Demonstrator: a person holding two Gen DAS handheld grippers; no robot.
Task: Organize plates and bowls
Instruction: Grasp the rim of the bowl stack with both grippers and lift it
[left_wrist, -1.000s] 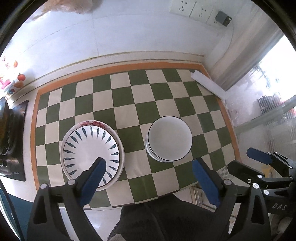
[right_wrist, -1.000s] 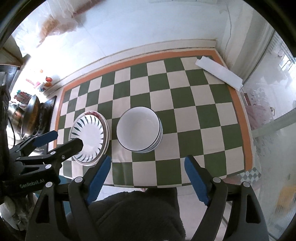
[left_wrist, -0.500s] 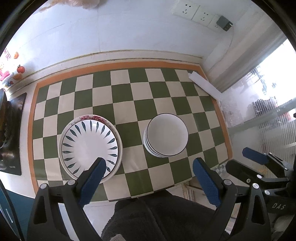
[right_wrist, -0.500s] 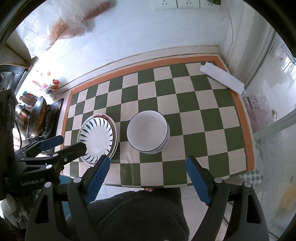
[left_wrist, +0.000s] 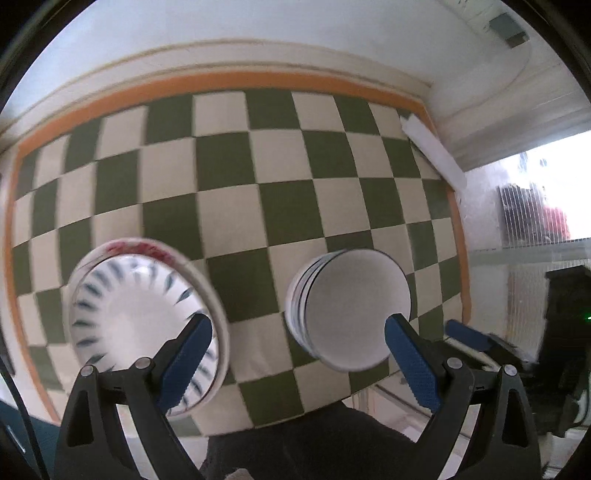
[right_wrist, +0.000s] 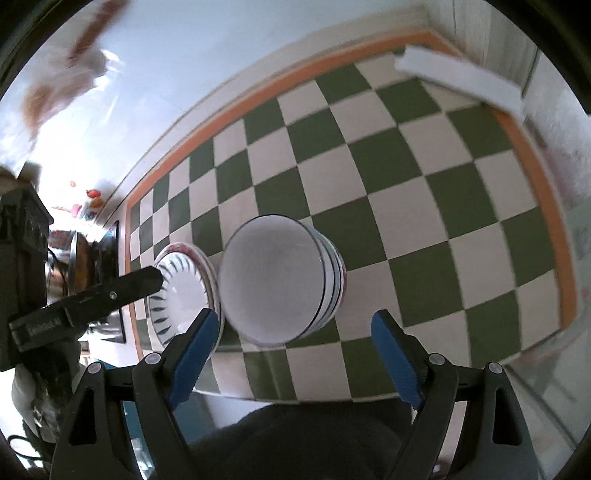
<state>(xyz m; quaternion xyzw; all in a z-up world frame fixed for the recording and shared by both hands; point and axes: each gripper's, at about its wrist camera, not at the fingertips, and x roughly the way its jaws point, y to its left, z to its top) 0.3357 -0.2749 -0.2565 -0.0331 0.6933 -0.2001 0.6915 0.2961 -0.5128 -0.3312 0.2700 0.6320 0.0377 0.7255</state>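
Note:
A stack of white bowls (left_wrist: 347, 306) (right_wrist: 273, 284) with dark rims stands on the green-and-white checked cloth (left_wrist: 236, 206) (right_wrist: 406, 192). To its left lies a stack of plates (left_wrist: 144, 317) (right_wrist: 181, 288), the top one white with blue leaf marks. My left gripper (left_wrist: 299, 328) hangs open above the gap between the two stacks, nothing between its fingers. My right gripper (right_wrist: 295, 325) is open over the near side of the bowls, holding nothing. The left gripper's black arm (right_wrist: 92, 299) shows over the plates in the right wrist view.
A white flat box (left_wrist: 432, 151) (right_wrist: 461, 81) lies at the far right corner of the cloth. A stove with a pan (right_wrist: 85, 258) stands at the left. A white wall backs the table. A person's dark clothing (left_wrist: 325, 443) fills the near edge.
Both grippers have dropped closer to the table, so the plates and bowls look larger and blurred. Both stay open and empty. The dishes have not moved.

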